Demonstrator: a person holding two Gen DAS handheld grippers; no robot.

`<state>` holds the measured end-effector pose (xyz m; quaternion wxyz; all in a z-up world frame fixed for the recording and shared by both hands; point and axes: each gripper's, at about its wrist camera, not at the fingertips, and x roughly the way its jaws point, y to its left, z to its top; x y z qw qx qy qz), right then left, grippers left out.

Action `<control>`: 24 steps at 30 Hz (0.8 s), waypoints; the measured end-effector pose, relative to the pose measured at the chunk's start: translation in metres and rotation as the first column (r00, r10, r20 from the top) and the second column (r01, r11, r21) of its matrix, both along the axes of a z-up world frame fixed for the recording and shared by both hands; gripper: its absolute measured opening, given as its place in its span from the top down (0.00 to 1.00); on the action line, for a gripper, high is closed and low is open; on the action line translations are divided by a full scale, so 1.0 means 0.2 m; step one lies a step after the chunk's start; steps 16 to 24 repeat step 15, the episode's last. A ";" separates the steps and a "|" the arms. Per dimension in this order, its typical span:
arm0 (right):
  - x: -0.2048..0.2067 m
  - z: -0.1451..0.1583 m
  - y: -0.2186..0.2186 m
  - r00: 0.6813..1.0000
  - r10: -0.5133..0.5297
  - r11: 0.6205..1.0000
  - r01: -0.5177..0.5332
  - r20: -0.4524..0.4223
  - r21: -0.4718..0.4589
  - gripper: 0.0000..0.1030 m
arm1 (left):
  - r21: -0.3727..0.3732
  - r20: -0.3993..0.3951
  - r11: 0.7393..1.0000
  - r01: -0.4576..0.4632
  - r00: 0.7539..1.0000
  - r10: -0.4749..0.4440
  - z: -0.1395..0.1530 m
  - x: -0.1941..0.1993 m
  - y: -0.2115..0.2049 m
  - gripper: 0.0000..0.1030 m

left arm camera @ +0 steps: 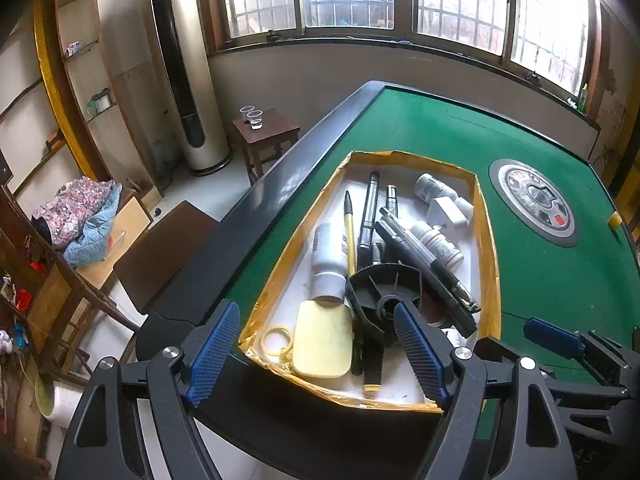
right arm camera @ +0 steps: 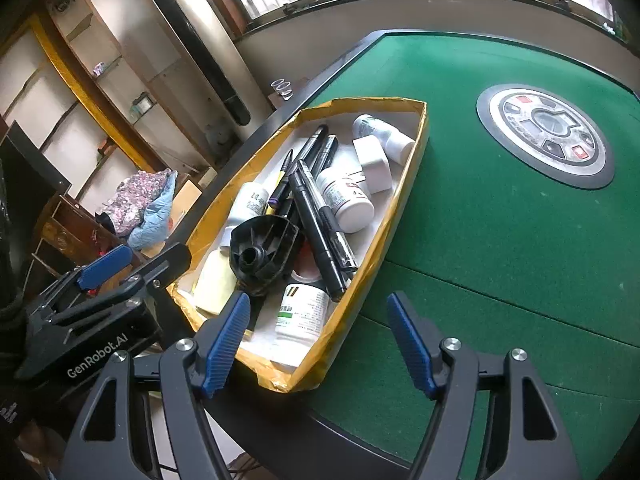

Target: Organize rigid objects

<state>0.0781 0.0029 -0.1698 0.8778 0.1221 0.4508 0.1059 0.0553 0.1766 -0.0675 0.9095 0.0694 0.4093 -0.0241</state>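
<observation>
One yellow-taped cardboard tray (right arm camera: 404, 208) sits at the near-left edge of the green mahjong table (right arm camera: 500, 240), its long axis running near to far. Inside lie four white bottles, about five pens pointing lengthwise, one black finned plastic part (right arm camera: 262, 254) and one pale yellow case (left arm camera: 322, 340). Left gripper (left arm camera: 318, 354) and right gripper (right arm camera: 318, 346) both gape wide, empty, at the tray's near end.
</observation>
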 end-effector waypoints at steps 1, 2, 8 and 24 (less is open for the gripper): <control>0.00 0.00 0.00 1.000 -0.003 1.000 0.003 -0.001 -0.006 0.32 | 0.002 0.001 1.000 -0.003 1.000 0.003 0.00 0.00 0.01 0.19; 0.00 0.00 0.01 1.000 -0.007 1.000 0.007 -0.001 -0.012 0.32 | 0.004 0.004 1.000 -0.006 1.000 0.006 -0.01 0.00 0.01 0.19; 0.00 0.01 0.02 1.000 -0.026 0.998 0.026 0.009 -0.064 0.32 | 0.056 0.044 0.997 -0.045 0.998 0.043 -0.02 0.00 0.04 0.19; 0.00 -0.01 0.01 1.000 -0.028 0.997 0.028 0.001 -0.069 0.32 | 0.077 0.054 0.997 -0.020 0.998 0.016 -0.04 0.01 0.01 0.19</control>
